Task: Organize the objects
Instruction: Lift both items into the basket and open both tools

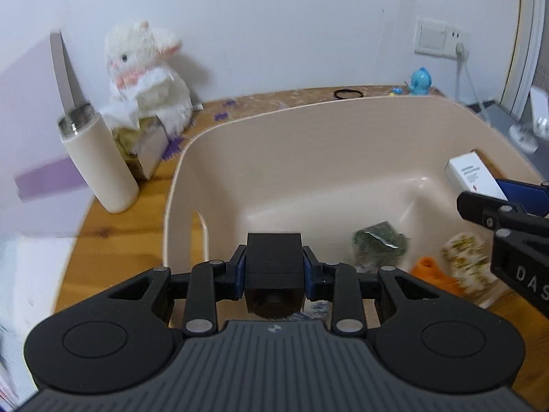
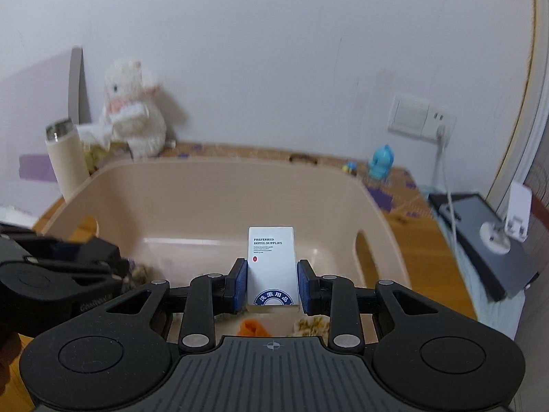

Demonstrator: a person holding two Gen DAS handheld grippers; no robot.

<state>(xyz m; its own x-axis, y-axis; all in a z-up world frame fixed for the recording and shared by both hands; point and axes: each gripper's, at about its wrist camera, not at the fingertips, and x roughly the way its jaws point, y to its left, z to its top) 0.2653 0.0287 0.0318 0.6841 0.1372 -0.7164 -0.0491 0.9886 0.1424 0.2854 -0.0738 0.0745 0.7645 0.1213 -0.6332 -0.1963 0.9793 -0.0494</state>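
A beige plastic basin (image 1: 240,130) (image 2: 206,185) stands on the wooden table. My left gripper (image 1: 273,267) is shut on a black box (image 1: 273,261) held over the basin's near left part. My right gripper (image 2: 272,281) is shut on a white hotel-supplies box (image 2: 272,264), also seen in the left wrist view (image 1: 471,175), held over the basin's near right part. In the basin lie a green packet (image 1: 379,240), an orange item (image 1: 434,273) (image 2: 252,326) and a yellow-patterned packet (image 1: 466,257) (image 2: 312,324).
Left of the basin stand a cream bottle (image 1: 99,164) (image 2: 67,161), a tissue box (image 1: 144,144) and a white plush rabbit (image 1: 147,68) (image 2: 132,116). Behind it are a black ring (image 1: 348,94) and a blue toy (image 1: 420,82) (image 2: 381,163). A grey device (image 2: 487,243) lies right.
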